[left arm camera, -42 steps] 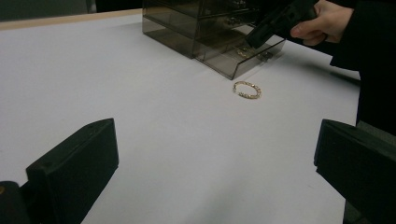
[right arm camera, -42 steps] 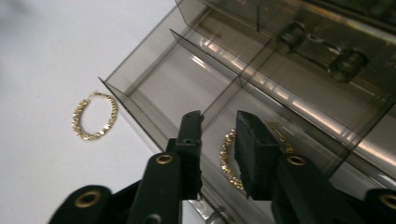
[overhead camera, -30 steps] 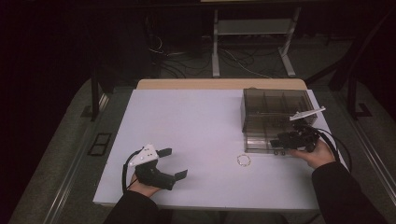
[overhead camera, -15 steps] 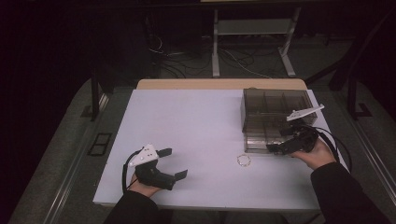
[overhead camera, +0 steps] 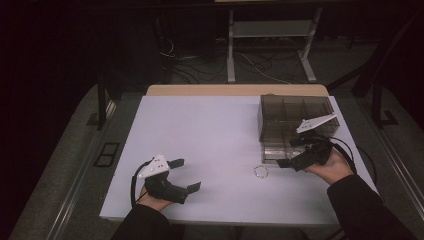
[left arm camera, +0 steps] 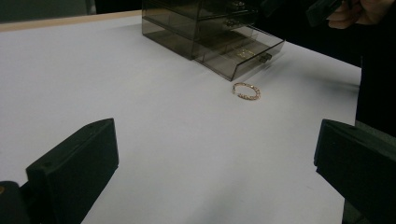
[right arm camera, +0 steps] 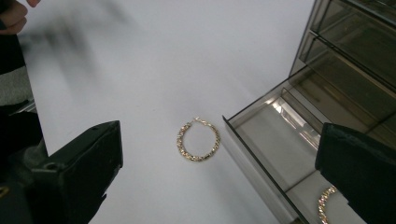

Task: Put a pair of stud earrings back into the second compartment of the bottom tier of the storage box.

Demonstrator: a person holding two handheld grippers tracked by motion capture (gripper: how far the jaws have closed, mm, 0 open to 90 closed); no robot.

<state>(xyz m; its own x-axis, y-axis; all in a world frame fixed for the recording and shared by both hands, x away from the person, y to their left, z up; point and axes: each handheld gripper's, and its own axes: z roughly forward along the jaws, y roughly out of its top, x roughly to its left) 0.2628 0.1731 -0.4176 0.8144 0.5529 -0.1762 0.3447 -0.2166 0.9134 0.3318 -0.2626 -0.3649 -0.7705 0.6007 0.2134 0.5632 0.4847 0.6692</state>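
R gripper (overhead camera: 292,154) is up off the surface (overhead camera: 210,135), just in front of the smoky clear drawer box (overhead camera: 295,117). Its fingers (right arm camera: 79,172) have just been opening and now stand wide apart, released, w/ nothing between them. In the right gripper view a gold hoop earring (right arm camera: 198,139) lies flat on the surface below and between the two fingers, a bit nearer the left one, not touched. Just to the side of it, toward the other finger, is the pulled-out bottom drawer (right arm camera: 275,154); the hoop sits beside the drawer's front corner, apart from it. A 2nd gold hoop (right arm camera: 327,203) lies inside that drawer, partly hidden behind the finger on that side.

L gripper (overhead camera: 182,175) is held low over the near part of the surface, well apart from the box. Its fingers (left arm camera: 74,163) are also spread wide, released, empty. From the left gripper view the earring is far ahead of the fingers, roughly between them, w/ the open drawer just beyond it.
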